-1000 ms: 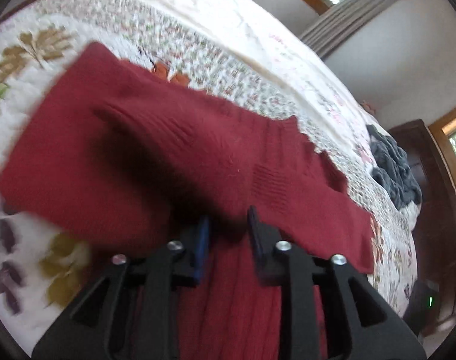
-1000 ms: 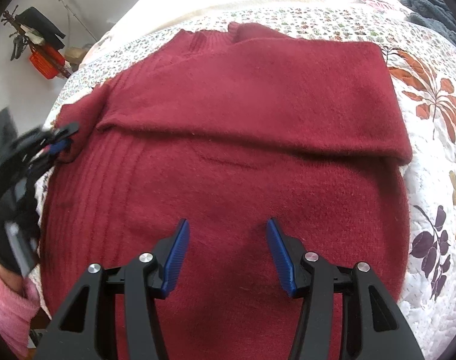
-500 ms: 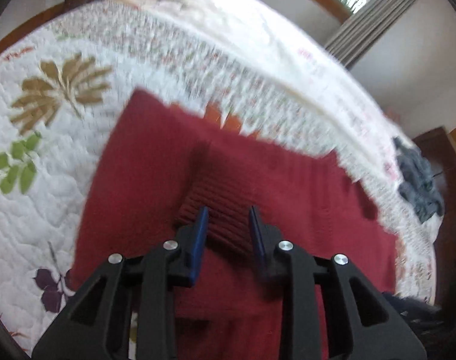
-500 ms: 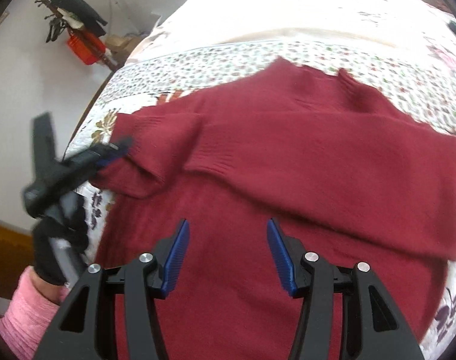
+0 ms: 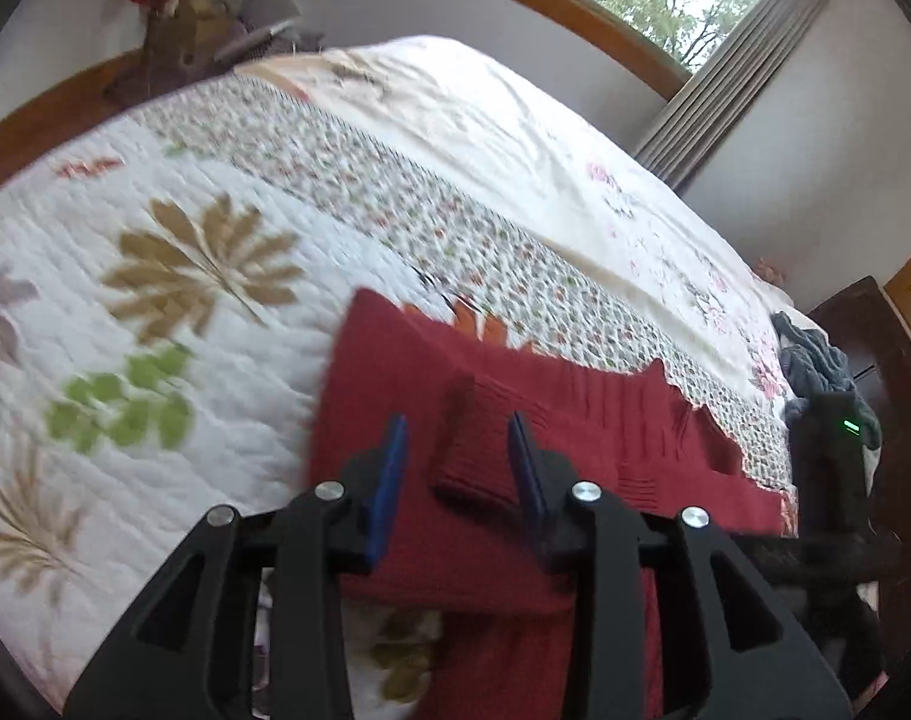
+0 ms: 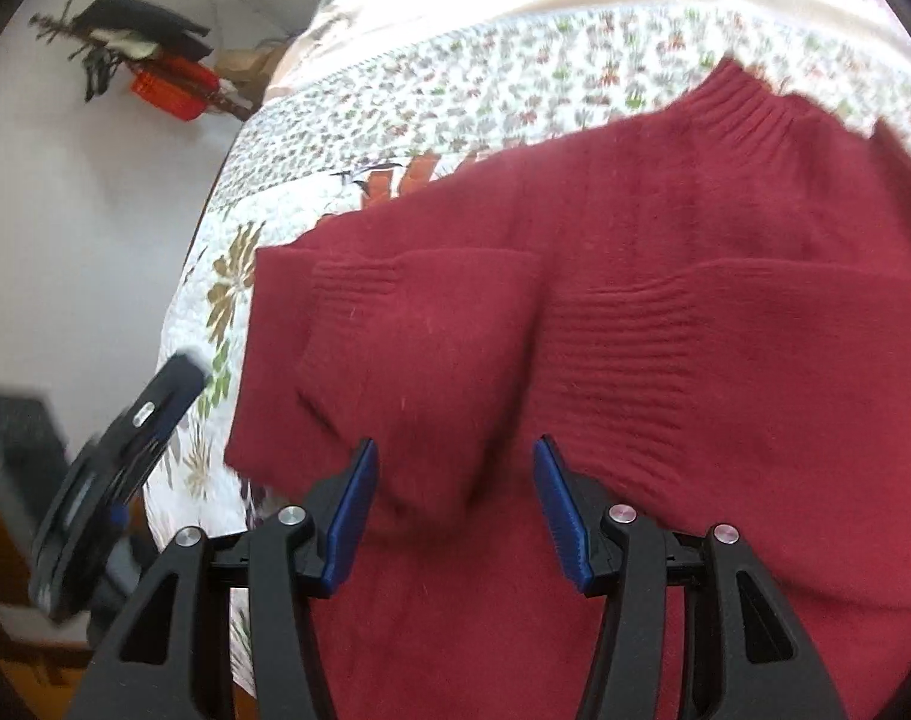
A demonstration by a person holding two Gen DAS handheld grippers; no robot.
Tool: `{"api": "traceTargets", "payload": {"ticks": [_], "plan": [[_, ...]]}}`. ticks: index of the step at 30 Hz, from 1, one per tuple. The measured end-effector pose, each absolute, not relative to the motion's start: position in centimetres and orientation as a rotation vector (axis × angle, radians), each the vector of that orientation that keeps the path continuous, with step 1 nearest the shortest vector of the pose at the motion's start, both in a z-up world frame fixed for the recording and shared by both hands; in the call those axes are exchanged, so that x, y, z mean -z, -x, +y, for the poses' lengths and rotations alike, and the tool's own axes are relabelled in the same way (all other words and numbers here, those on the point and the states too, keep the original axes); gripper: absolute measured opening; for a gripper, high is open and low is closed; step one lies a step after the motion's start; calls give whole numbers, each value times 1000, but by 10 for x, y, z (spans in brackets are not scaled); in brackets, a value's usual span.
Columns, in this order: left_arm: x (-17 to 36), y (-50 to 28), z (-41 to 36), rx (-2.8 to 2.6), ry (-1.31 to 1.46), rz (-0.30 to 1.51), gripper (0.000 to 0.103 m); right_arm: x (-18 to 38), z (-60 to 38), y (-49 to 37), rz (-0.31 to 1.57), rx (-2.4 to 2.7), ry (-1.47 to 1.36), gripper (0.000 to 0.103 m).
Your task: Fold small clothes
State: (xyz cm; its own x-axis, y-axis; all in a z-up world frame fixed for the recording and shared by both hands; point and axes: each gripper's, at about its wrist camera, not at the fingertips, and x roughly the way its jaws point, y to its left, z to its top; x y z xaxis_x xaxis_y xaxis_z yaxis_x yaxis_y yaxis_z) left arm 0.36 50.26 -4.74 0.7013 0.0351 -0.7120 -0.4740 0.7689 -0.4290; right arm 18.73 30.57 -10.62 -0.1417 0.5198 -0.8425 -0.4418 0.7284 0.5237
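A dark red knit sweater (image 6: 635, 210) lies on the floral quilt (image 5: 215, 210). Both sleeves are folded across its body, with one ribbed cuff (image 6: 353, 282) on the left and the other cuff (image 6: 623, 360) on the right. My left gripper (image 5: 457, 459) is open and hovers just over the left cuff (image 5: 473, 474), gripping nothing. From the right wrist view, the left gripper (image 6: 173, 384) appears blurred and off the sweater's left edge. My right gripper (image 6: 452, 480) is wide open above the sweater's lower body, with nothing between its fingers.
A pile of grey clothes (image 5: 815, 360) sits at the far right of the bed beside dark wooden furniture (image 5: 863, 324). A black housing with a green light (image 5: 827, 468) stands at the right. The bed's left edge (image 6: 215, 240) borders a white wall.
The left gripper carried the left sleeve across the sweater, let it go and pulled back to the left. The right gripper stayed open and shifted left over the sweater.
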Motion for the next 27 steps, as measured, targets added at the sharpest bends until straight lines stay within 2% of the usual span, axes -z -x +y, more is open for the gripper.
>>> {"api": "traceTargets", "payload": {"ticks": [2,3,4,5,6,7,13,18,27], "plan": [[44,3,505,-307,624,754,36,119,314,-193,1541,-820,-104,54],[45,3,508,-309,620,756,37,125,318,-195,1567,-834,-137,45],[46,2,510,-314,617,760,37,129,321,-195,1587,-855,-162,32],[47,3,511,-315,623,763,37,131,322,-195,1590,-850,-161,30],[47,2,512,-316,630,765,37,130,322,-196,1583,-847,-154,21],[49,3,513,-317,638,768,37,125,321,-196,1569,-864,-154,18],[52,-9,495,-287,616,789,37,66,282,-196,1417,-928,-172,17],[58,-37,465,-265,539,849,37,41,238,-205,1337,-861,-106,17],[96,-73,439,-287,455,994,37,85,196,-224,1375,-743,-84,17]]}}
